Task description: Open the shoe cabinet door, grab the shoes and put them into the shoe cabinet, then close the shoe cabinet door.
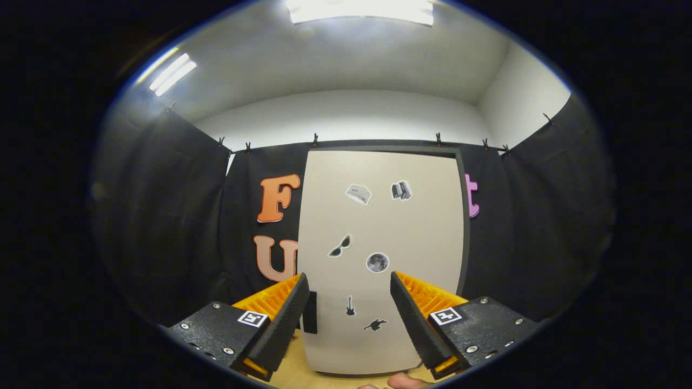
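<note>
Beige and flat, the shoe cabinet door (381, 254) stood shut straight ahead of the gripper (350, 302), upright against the booth's black cloth wall (162, 216). A dark frame (461, 216) edged the door along its top and its right side. Small stickers dotted the panel: a pair of sunglasses (339, 246), a round moon-like disc (377, 262), a tiny guitar (350, 306), and two more near the top that were too small to make out. A dark handle (310, 312) sat on the door's left edge, just beside the left finger.

The gripper was open, its two fingers spread wide with nothing between them but the lower part of the door beyond. Neither finger touched the door.

Pale wood of the counter (294, 373) showed beneath the fingers, running up to the foot of the cabinet. A person's fingertips (403, 382) peeked in low down, between the two fingers. Ceiling lights (359, 11) glowed overhead against white walls.
</note>
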`<state>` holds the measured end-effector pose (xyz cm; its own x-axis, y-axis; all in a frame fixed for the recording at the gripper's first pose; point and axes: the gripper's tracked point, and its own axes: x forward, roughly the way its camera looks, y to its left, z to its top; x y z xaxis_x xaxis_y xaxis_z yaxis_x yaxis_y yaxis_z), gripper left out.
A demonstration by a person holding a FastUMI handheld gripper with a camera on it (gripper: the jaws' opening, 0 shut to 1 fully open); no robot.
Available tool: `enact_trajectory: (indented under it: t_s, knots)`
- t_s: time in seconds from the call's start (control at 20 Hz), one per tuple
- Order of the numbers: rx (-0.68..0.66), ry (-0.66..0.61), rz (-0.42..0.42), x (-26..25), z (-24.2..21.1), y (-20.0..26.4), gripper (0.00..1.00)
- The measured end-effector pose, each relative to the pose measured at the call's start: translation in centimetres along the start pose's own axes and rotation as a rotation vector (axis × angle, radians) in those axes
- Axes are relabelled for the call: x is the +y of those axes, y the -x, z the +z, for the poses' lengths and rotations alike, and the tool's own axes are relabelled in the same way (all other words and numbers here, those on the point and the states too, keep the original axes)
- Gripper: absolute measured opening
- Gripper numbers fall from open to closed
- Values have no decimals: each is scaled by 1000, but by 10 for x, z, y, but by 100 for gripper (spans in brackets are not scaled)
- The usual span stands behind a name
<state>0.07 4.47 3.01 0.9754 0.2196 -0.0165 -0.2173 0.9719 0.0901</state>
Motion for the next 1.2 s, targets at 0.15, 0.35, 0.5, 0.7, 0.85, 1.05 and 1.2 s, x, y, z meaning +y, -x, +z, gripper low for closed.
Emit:
enact_trajectory:
  t_s: [0.15,0.35,0.5,0.7,0.85,1.05,1.2]
  knots:
    - [-36,-22,2,-4,22,12,94]
    - [-78,-14,-18,-12,49,22,94]
    - [-125,-16,-21,-13,72,31,94]
    - [-182,-25,-33,-15,90,35,94]
    - [-214,-31,-28,-12,101,38,93]
    - [-223,-16,-45,-14,109,36,93]
    - [-225,-14,-46,-12,114,36,93]
